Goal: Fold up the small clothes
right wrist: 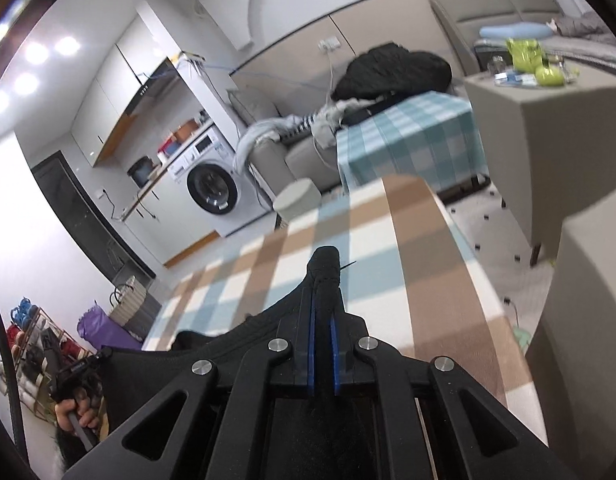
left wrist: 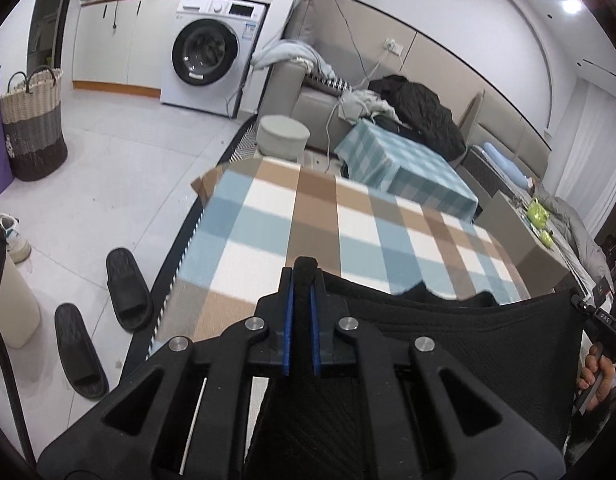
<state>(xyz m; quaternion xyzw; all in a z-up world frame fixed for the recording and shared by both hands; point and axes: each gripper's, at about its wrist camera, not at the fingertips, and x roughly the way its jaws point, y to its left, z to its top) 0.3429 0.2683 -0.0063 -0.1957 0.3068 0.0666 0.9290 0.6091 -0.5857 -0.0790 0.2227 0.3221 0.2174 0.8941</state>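
Observation:
A black knit garment (left wrist: 468, 344) hangs stretched between my two grippers, above a table with a blue, brown and white check cloth (left wrist: 348, 236). My left gripper (left wrist: 303, 280) is shut on one top corner of the garment. My right gripper (right wrist: 324, 280) is shut on the other top corner; the garment (right wrist: 212, 344) runs off to the left from it. The right gripper also shows at the right edge of the left wrist view (left wrist: 600, 316). The left gripper shows at the lower left of the right wrist view (right wrist: 80, 372). The garment's lower part is hidden behind the gripper bodies.
A second table with a teal check cloth (left wrist: 404, 164) stands beyond, with a sofa and a black jacket (left wrist: 420, 116). A grey side table (right wrist: 548, 128) holds green items. A washing machine (left wrist: 212, 52), a woven basket (left wrist: 32, 124) and black slippers (left wrist: 128, 288) are to the left.

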